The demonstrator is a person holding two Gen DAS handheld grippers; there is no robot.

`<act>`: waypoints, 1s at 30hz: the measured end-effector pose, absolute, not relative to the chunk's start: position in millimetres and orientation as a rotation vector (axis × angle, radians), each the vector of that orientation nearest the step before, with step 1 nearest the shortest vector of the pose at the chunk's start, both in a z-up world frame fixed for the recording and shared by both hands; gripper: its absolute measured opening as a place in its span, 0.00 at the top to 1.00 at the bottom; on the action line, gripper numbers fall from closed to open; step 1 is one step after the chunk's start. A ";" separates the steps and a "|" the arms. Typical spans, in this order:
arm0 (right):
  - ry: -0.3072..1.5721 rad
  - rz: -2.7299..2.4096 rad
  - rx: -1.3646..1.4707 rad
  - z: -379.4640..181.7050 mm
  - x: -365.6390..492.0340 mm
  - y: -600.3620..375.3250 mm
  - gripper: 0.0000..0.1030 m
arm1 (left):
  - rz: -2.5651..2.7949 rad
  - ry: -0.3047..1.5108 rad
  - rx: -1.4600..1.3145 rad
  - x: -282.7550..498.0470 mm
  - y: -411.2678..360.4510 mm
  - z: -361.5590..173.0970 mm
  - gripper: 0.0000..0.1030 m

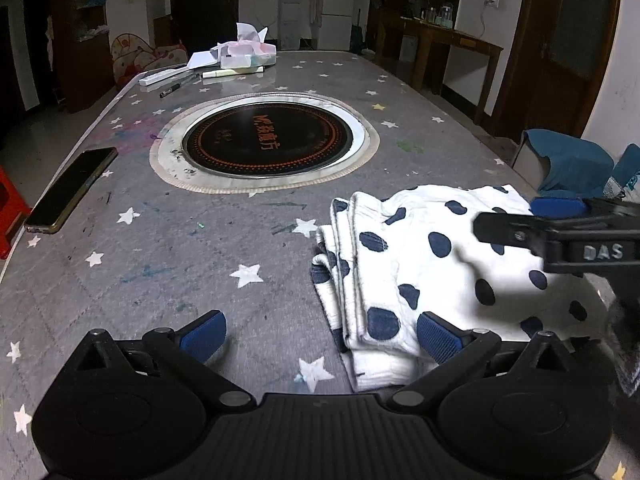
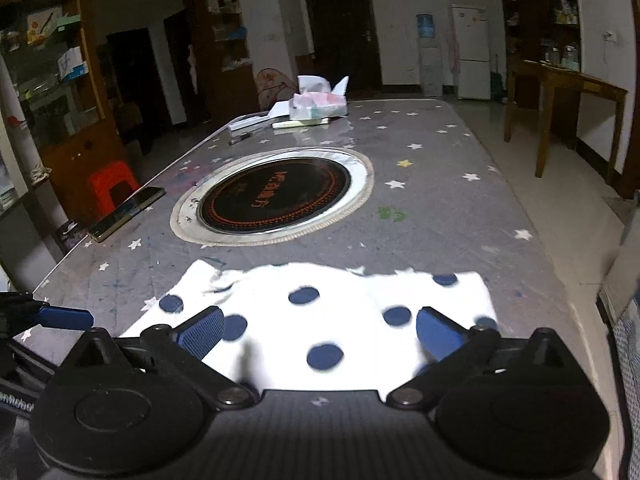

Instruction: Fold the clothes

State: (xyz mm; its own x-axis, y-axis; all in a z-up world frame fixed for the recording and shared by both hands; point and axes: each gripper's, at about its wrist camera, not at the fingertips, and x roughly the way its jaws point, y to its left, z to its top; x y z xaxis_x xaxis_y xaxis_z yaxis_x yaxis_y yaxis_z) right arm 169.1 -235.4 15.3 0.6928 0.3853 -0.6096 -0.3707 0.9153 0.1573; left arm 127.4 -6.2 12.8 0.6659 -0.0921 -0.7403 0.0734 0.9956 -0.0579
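- Spotted garment [image 1: 432,264], white with navy dots, lies folded in layers on the star-patterned grey bench [image 1: 180,248], at the near right side in the left wrist view.
- Left gripper [image 1: 320,338] hovers low at the garment's left edge, its blue-padded fingers [image 1: 202,334] spread wide and holding nothing; one pad sits over bare bench, the other over the cloth.
- Right gripper [image 2: 320,334] hangs directly above the same garment, fingers [image 2: 202,332] likewise wide apart and empty, with dotted fabric filling the gap between them.
- From the left wrist view the right gripper reaches in from the right edge, above the garment's far corner.
- Round black cooktop [image 1: 268,140] with orange markings is set into the bench's middle, ringed in pale trim, well beyond the garment.
- Dark phone [image 1: 72,190] rests near the bench's left edge.
- Tissue pack [image 1: 248,54], papers and a pen [image 1: 170,90] cluster at the far end.
- Blue cloth [image 1: 572,164] drapes over something just off the bench's right side, near the garment.
- Red stool [image 2: 112,188] stands on the floor to the left.
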 end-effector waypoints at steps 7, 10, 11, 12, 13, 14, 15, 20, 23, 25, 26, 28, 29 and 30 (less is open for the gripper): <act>0.700 0.376 0.063 9.7 137.9 -257.4 0.00 | -0.084 0.834 -0.028 119.9 -4.1 13.5 0.00; 0.708 0.357 0.080 6.5 124.7 -266.8 0.00 | -0.082 0.833 -0.030 117.6 -4.2 13.5 0.00; 0.710 0.350 0.086 5.5 120.3 -270.0 0.00 | -0.081 0.832 -0.029 116.6 -4.3 13.5 0.00; 0.713 0.343 0.092 4.4 116.0 -273.2 0.00 | -0.080 0.832 -0.029 115.4 -4.5 13.5 0.00; 0.715 0.337 0.098 3.4 111.6 -276.3 0.00 | -0.081 0.833 -0.030 114.3 -4.7 13.2 0.00; 0.718 0.330 0.103 2.1 107.4 -279.3 0.00 | -0.081 0.833 -0.031 113.2 -5.1 13.1 0.00; 0.727 0.323 0.103 -1.3 105.5 -280.6 0.00 | -0.082 0.834 -0.032 111.9 -5.8 12.8 0.00; 0.759 0.309 0.102 -18.3 100.3 -282.6 0.00 | -0.090 0.843 -0.033 104.4 -8.9 10.5 0.00; 0.754 0.316 0.075 -18.8 97.6 -280.5 0.00 | -0.088 0.848 -0.031 99.5 -8.9 8.7 0.00; 0.745 0.326 0.072 -13.1 95.3 -279.7 0.00 | -0.084 0.853 -0.036 98.1 -7.6 8.0 0.00; 0.733 0.335 0.075 -9.0 93.5 -279.7 0.00 | -0.081 0.854 -0.037 97.7 -7.0 7.5 0.00; 0.711 0.342 0.080 -2.1 92.7 -278.4 0.00 | -0.073 0.859 -0.037 98.0 -6.8 6.6 0.00; 0.705 0.341 0.079 -1.1 93.8 -277.3 0.00 | -0.070 0.861 -0.037 98.3 -6.8 6.2 0.00; 0.701 0.340 0.078 -0.3 95.0 -276.2 0.00 | -0.069 0.862 -0.039 98.0 -6.7 6.2 0.00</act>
State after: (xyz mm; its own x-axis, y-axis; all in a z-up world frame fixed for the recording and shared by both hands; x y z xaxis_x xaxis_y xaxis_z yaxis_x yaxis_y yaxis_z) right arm 95.0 -276.2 -0.3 0.7120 0.3323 -0.6186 -0.2801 0.9422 0.1838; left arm 98.0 -6.6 6.2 0.6486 -0.0764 -0.7573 0.0451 0.9971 -0.0619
